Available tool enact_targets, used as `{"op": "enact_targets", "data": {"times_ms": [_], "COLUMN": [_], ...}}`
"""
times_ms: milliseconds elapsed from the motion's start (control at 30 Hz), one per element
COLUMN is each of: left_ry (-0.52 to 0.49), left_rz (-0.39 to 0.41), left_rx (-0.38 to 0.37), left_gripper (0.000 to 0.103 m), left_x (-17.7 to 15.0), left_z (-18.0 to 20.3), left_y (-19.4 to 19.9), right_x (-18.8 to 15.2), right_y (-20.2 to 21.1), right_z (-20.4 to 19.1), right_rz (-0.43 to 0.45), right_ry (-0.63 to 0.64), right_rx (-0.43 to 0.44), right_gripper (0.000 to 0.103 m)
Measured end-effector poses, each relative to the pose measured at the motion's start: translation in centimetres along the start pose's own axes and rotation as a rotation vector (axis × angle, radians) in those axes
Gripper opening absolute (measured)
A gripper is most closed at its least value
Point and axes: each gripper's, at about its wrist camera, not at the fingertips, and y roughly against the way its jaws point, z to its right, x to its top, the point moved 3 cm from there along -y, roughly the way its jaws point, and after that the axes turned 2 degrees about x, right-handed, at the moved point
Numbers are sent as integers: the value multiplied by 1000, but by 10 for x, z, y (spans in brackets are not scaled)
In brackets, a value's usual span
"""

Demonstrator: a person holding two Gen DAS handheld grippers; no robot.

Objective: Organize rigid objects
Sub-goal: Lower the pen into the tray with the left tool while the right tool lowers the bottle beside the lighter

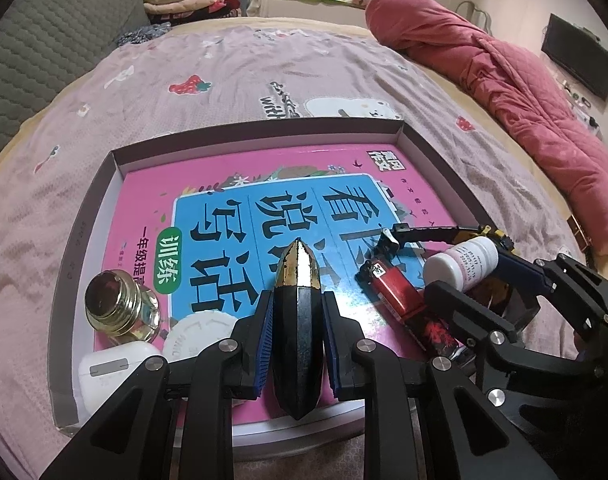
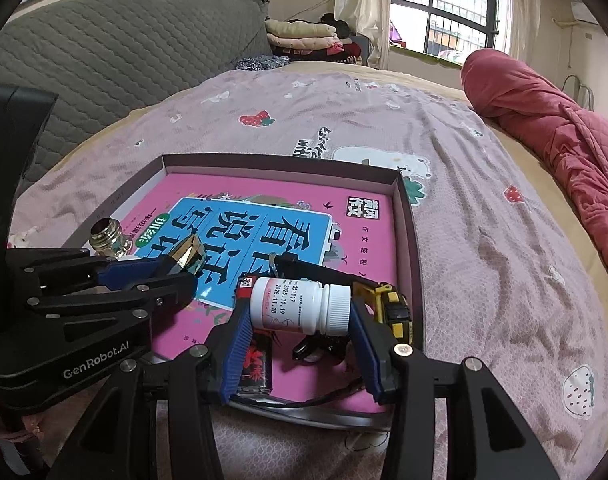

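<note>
My left gripper (image 1: 298,300) is shut on a black faceted bottle with a gold tip (image 1: 298,280), held over the near part of a pink book (image 1: 152,200). The book lies in a shallow box tray (image 1: 116,160) on the bed. In the right wrist view, my right gripper (image 2: 300,320) is shut on a white pill bottle (image 2: 300,306) lying sideways between the pads, above the tray's near right corner. A red lighter (image 2: 256,364) and a yellow tape measure (image 2: 392,304) lie under and beside it. The left gripper (image 2: 172,268) shows at the left there.
In the tray's near left corner sit a gold-necked glass jar (image 1: 120,304), a white round lid (image 1: 200,332) and a white earbud case (image 1: 112,376). A red quilt (image 2: 544,120) lies along the bed's right side. A grey padded headboard (image 2: 104,52) stands at the left.
</note>
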Motion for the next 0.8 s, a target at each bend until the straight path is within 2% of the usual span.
{"op": "enact_targets", "data": {"times_ms": [800], "left_ry": [7], "left_rz": [-23], "left_rx": [-13], "left_gripper": [26], "left_x": [-4], "left_z": [2], "left_y": [6], "right_x": [-1], "right_y": [2], "right_z": [2], "right_rz": [6], "right_ry": [-16], "right_rx": [-1], "right_gripper": [48]}}
